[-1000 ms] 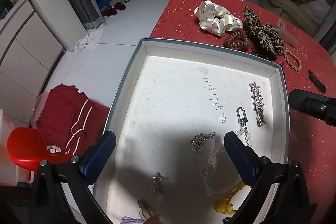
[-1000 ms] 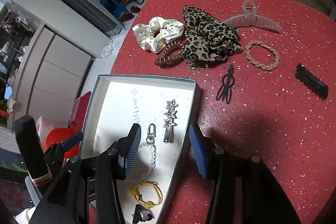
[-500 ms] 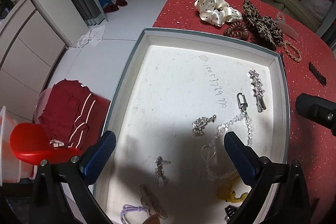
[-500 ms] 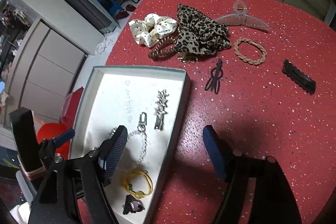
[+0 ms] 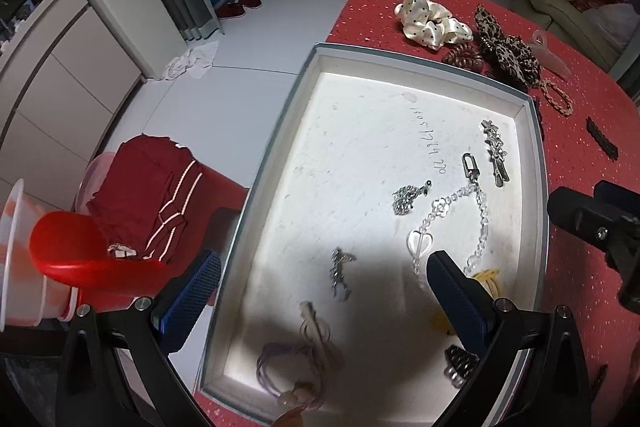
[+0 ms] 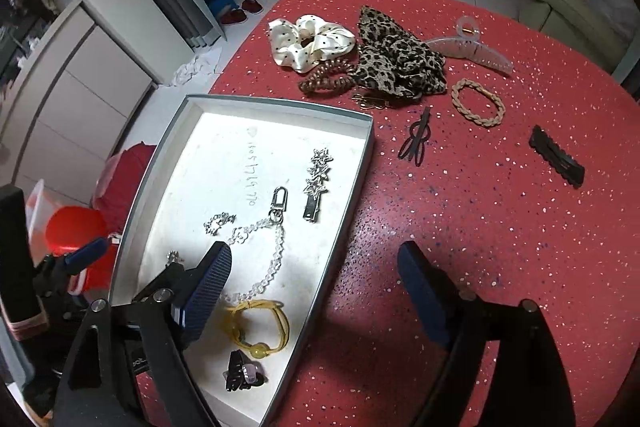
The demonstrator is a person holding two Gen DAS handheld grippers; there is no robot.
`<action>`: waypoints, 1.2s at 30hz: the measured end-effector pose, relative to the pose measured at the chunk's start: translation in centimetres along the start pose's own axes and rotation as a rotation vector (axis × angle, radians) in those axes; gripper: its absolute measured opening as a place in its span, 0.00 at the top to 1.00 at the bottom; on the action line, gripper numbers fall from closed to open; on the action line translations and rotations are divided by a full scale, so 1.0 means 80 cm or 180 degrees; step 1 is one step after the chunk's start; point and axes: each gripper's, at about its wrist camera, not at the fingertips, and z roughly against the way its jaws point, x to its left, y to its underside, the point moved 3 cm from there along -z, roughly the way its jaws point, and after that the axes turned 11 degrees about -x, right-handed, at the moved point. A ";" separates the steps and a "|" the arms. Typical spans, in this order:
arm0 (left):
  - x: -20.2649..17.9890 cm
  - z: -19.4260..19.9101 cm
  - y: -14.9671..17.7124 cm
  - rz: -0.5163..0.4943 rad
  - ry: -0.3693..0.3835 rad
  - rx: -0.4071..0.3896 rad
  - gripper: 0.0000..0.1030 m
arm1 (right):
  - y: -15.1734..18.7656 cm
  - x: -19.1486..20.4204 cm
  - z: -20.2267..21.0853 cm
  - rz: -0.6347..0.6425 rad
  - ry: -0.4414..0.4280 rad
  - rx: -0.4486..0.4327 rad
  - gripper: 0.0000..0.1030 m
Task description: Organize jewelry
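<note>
On the red table (image 6: 500, 227) sits the white tray (image 6: 340, 203), its chain (image 6: 276, 251) and star clip (image 6: 316, 183) inside. Beyond its far rim lie scrunchies (image 6: 310, 41); right of it, a black clip (image 6: 418, 139). Right gripper (image 6: 316, 287) is opening, empty; left gripper (image 5: 320, 295) gapes empty. Next likely: fetching a loose piece.

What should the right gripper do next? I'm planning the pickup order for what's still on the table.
Probably reach forward to the black clip, the loose piece nearest the box. The right gripper is empty, its fingers opening, straddling the box's right wall. The star clip already lies inside.
</note>
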 end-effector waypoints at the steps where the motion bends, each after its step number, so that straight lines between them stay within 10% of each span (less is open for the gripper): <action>1: 0.001 0.003 0.002 0.0008 -0.0002 0.0007 0.00 | 0.001 0.003 0.003 0.0025 0.0016 -0.0004 0.15; 8: 0.006 0.014 0.011 0.0042 -0.0002 0.0037 0.00 | 0.010 0.007 0.018 0.0092 0.0088 -0.0095 0.00; 36: 0.030 0.074 0.040 0.0196 0.0062 0.0145 0.00 | 0.049 0.019 0.055 0.0090 0.0208 0.0280 0.00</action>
